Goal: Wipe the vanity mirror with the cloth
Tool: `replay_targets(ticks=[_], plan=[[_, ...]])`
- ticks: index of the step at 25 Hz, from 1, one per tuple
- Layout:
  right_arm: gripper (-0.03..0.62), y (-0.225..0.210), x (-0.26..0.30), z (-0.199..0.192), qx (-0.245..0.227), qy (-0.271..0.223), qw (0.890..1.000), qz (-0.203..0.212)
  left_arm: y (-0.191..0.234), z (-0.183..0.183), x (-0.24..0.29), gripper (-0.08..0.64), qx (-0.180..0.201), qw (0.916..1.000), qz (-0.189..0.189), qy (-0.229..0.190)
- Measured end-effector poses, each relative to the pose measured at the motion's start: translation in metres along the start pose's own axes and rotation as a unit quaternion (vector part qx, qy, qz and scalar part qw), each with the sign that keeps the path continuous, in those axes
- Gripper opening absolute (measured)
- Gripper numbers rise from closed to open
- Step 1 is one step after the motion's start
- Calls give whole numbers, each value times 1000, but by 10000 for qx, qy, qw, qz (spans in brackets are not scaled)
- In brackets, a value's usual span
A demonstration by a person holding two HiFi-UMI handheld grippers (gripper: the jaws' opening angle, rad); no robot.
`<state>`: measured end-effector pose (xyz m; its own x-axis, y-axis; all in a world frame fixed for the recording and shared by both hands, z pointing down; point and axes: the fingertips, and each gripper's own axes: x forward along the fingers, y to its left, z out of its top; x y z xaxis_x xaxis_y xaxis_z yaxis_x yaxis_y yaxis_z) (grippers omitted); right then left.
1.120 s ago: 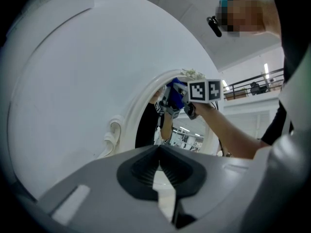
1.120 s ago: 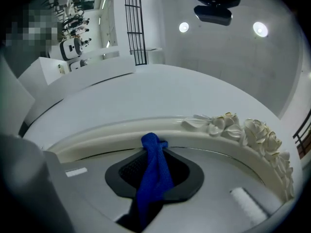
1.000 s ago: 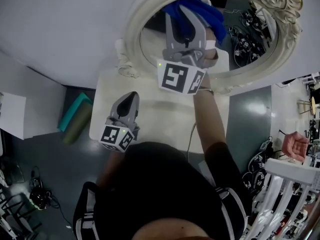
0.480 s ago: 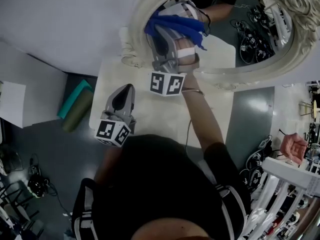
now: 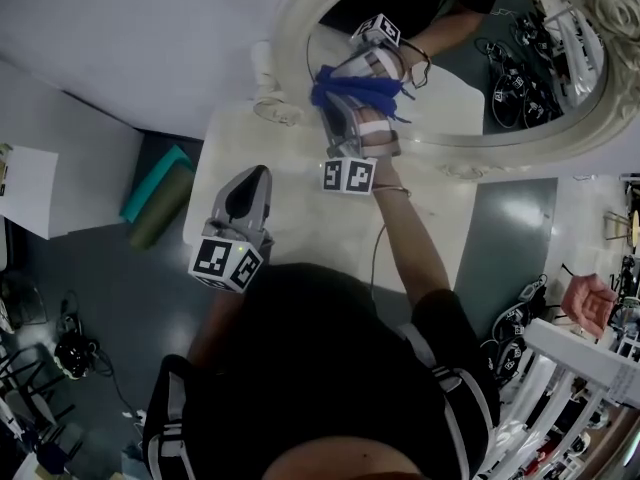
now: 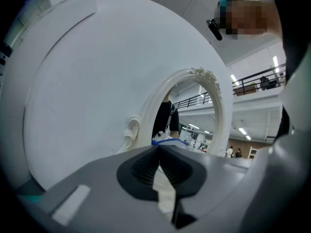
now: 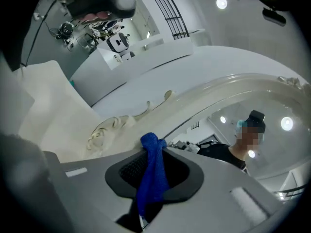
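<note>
The oval vanity mirror [image 5: 300, 8] in its ornate cream frame stands at the back of the cream table [image 5: 300, 230]. My right gripper [image 5: 347, 106] is shut on the blue cloth [image 5: 357, 89], which lies against the lower left of the glass. In the right gripper view the blue cloth [image 7: 152, 174] hangs between the shut jaws of my right gripper [image 7: 153, 152], close to the mirror frame [image 7: 160, 108]. My left gripper [image 5: 252, 180] hovers shut and empty over the table's left part. Its own view shows the left gripper [image 6: 159, 150] aimed at the mirror [image 6: 194, 115].
A teal and olive rolled mat [image 5: 158, 206] lies on the floor left of the table. A white sheet [image 5: 25, 190] is further left. Another person's hand [image 5: 588, 303] and a white rack [image 5: 580, 388] are at the right. Cables and gear [image 5: 60, 353] litter the dark floor.
My right gripper has swept the blue cloth leftwards and down across the glass, from its upper middle to its lower left. The left gripper has barely moved.
</note>
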<state>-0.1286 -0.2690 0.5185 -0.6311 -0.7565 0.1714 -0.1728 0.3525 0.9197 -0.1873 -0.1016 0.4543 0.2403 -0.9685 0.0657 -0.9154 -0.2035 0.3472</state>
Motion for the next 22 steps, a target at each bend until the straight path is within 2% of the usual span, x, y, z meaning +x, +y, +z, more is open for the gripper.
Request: replay_targets(ticks=[4,10,15,17,20,22], plan=[[61,33,-2,-19,140,143,9994,284,4,-3,-7,11,-13,10000,17,58],[54,61,-11,-61,1073,374,9911,692,-8,-9,-5,11,-14,9999,-11,128],[52,71,-24,-88,1587,552,9804,1026,-10,-6,-10,11,21,9999,44,122],[52,80,-22,-97,1836,616,9746,1128,-5,-8,-9,11,26,9999,54,91],[52,87,-27,-115,2565,667,9559,1266,-7,-12,-6,11,16,10000,14,58],[54,91,-32,-123,2832,693,9476,1305,-10,-12,-5,11,0,10000,-38,37]])
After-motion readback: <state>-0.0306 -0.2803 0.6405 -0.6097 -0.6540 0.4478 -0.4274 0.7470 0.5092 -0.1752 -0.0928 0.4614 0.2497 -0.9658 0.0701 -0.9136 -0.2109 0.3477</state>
